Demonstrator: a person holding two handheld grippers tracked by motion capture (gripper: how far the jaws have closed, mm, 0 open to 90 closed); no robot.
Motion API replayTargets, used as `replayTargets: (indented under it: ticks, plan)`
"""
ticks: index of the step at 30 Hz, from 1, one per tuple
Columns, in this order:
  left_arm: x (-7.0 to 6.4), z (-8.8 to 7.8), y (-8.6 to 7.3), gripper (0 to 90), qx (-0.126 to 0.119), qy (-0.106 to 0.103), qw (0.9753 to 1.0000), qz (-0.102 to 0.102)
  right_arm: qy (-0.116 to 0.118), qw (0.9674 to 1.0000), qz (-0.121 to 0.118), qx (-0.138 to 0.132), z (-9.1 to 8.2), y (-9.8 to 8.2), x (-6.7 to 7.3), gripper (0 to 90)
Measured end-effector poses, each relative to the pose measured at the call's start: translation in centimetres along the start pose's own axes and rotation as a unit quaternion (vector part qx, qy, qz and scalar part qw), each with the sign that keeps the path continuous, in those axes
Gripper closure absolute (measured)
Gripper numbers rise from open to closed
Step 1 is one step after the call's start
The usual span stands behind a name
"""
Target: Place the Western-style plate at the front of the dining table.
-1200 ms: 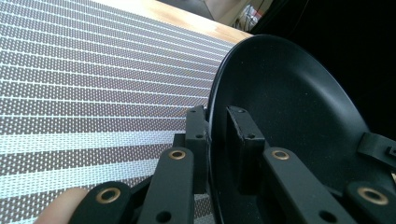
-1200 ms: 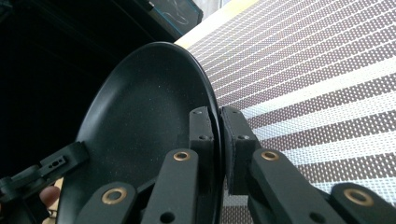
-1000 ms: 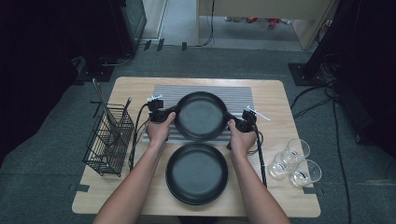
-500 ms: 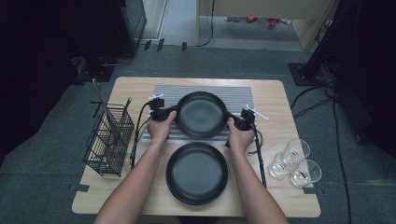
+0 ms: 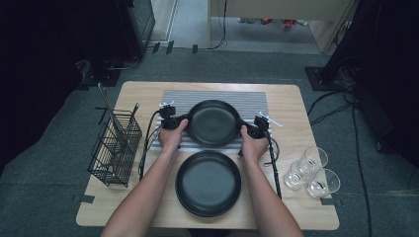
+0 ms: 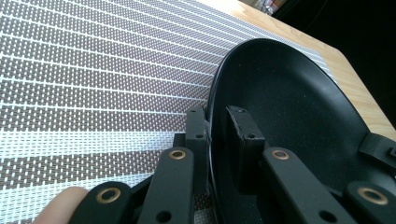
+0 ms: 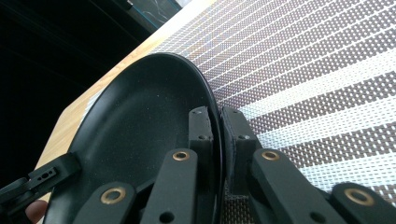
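Note:
A black plate lies over the striped placemat at the middle of the table. My left gripper is shut on its left rim, and my right gripper is shut on its right rim. In the left gripper view the jaws pinch the plate's edge, one pad inside and one outside. The right gripper view shows the same pinch on the opposite edge of the plate. A second black plate rests on the wood nearer the person.
A black wire rack holding utensils stands at the table's left edge. Three clear glasses sit at the front right. Cables trail from both grippers along the forearms. The table is small, with dark floor all round.

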State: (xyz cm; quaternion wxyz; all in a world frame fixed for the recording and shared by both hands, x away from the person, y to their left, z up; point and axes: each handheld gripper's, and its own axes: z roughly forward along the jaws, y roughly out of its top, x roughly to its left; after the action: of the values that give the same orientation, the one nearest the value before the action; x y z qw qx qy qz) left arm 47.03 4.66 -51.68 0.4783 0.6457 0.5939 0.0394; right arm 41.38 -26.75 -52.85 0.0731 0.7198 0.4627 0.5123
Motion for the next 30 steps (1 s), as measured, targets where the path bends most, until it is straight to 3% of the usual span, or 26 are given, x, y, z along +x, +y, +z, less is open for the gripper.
replayTargets:
  ticks: [6,11,13,16,18,24,26,30]
  plan:
    - [0.0,0.2,-0.1,79.9,0.002,0.009,1.0000,0.003,-0.009,0.9999,-0.009,0.003,0.4,0.0,0.0,84.2]
    - [0.1,0.2,-0.2,79.4,0.001,0.004,0.9999,0.011,-0.006,0.9999,-0.012,0.006,0.5,0.1,-0.1,84.0]
    - [-0.1,0.2,-0.2,75.6,0.003,0.011,0.9996,0.027,0.008,0.9999,-0.005,0.012,0.4,0.2,-0.2,73.8]
    - [-0.5,-0.4,-0.1,68.8,-0.011,0.021,0.9987,0.045,0.017,0.9998,0.001,0.010,0.2,0.1,0.0,69.8]
    - [-0.5,-0.8,-0.1,66.2,-0.008,0.016,0.9989,0.044,-0.003,0.9998,-0.014,0.012,-0.3,-0.2,0.1,72.7]
    - [-0.7,-1.4,-1.2,68.0,0.017,0.014,0.9989,0.042,0.000,0.9997,-0.011,0.020,-0.9,-0.5,0.0,77.3]
    - [-0.7,-1.5,-1.5,70.2,0.021,0.018,0.9987,0.042,-0.003,0.9996,-0.005,0.027,-1.0,-0.9,0.0,79.1]
    - [-0.5,-1.6,-1.7,72.9,0.027,0.012,0.9993,0.023,0.002,0.9991,0.022,0.037,-1.0,-1.3,-0.2,80.5]
